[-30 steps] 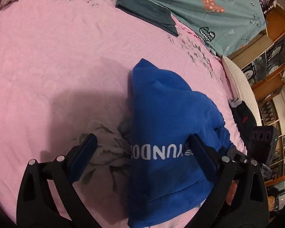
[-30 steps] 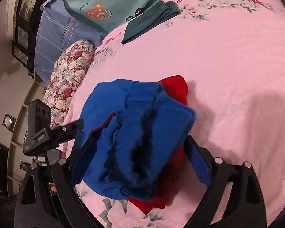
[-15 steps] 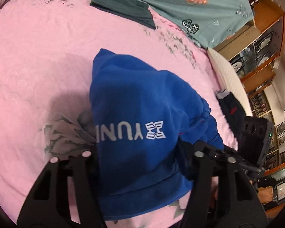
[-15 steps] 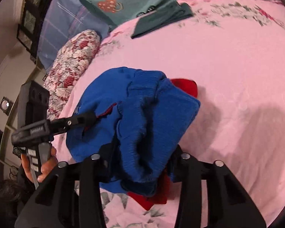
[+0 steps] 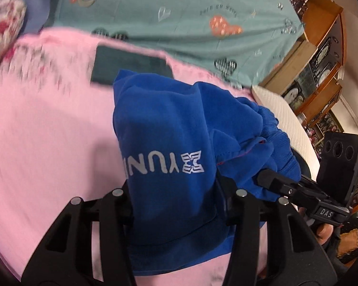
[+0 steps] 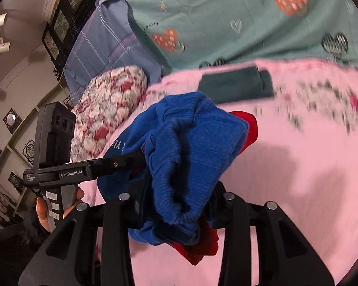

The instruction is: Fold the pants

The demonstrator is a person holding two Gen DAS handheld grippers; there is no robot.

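Note:
The blue pants [image 5: 169, 138] with white lettering and a red lining [image 6: 248, 128] are bunched up and lifted above the pink bedspread [image 5: 47, 143]. My left gripper [image 5: 176, 205] is shut on the lettered end. My right gripper [image 6: 176, 205] is shut on the ribbed waistband [image 6: 193, 157]. Each gripper shows from the side in the other's view, the right one [image 5: 274, 181] and the left one [image 6: 121, 162] biting the same bundle. The fingertips are hidden in cloth.
A folded dark green garment [image 5: 128, 64] lies on the bedspread behind the pants, also in the right wrist view [image 6: 236, 83]. A teal quilt [image 5: 179, 12], a floral pillow [image 6: 109, 109], a white pillow [image 5: 284, 109] and wooden shelves [image 5: 322, 47] lie beyond.
Both grippers closed from open onto the pants and lifted them off the bedspread. The views tilted up toward the head of the bed.

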